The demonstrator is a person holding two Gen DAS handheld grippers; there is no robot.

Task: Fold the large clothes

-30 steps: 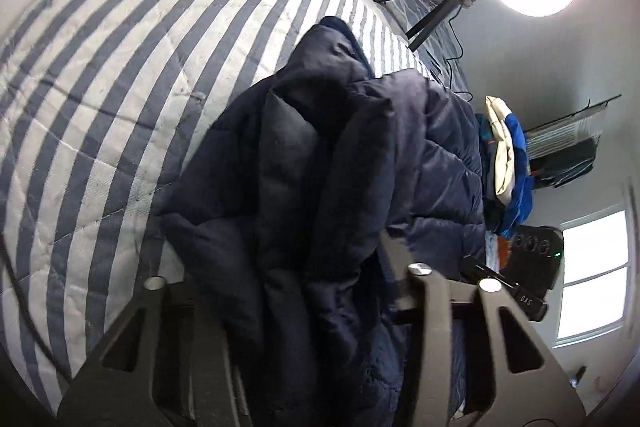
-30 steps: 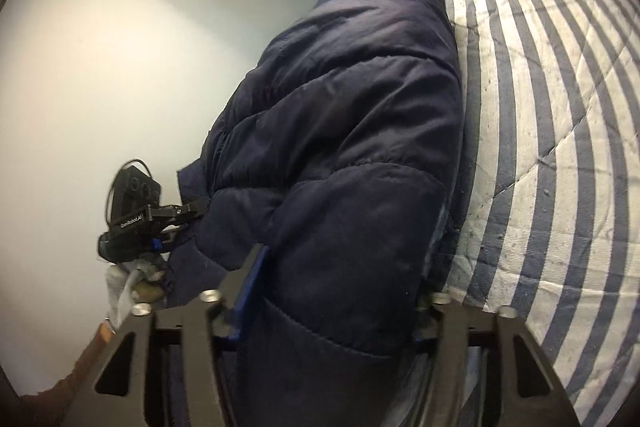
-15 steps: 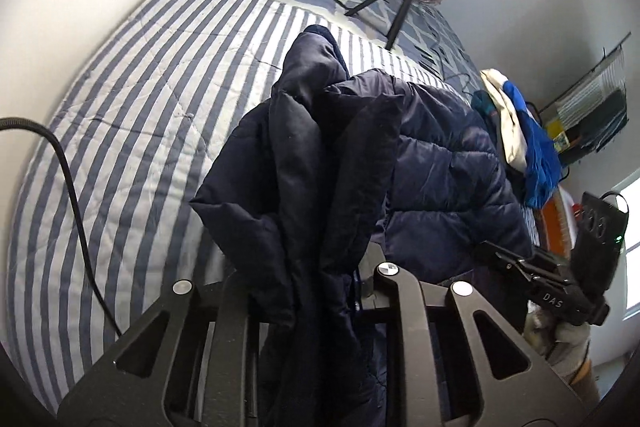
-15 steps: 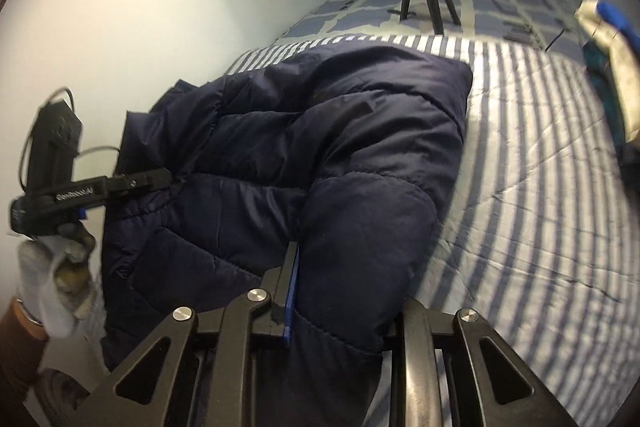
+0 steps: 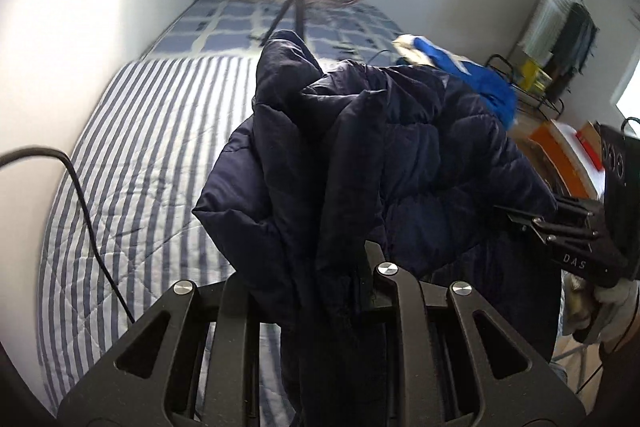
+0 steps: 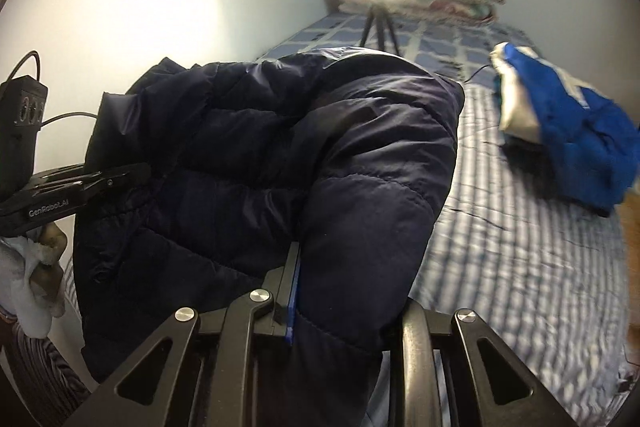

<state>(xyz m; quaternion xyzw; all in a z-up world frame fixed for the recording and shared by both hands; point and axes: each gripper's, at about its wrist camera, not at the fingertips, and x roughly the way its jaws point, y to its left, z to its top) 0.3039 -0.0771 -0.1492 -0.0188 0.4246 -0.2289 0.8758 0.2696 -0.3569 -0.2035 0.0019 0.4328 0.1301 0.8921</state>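
Striped bedspread (image 5: 132, 147) open left; tripod (image 5: 286, 13) ahead, blue garment pile (image 6: 576, 143) blocks right

Two markings can be read. In the left wrist view, the letters "DAS" stand in pale print on the black body of the right gripper (image 5: 520, 217) at the right edge. In the right wrist view, "GenRobot.AI" stands in white on the black side of the left gripper (image 6: 136, 175) (the letters run slightly tilted along its arm).
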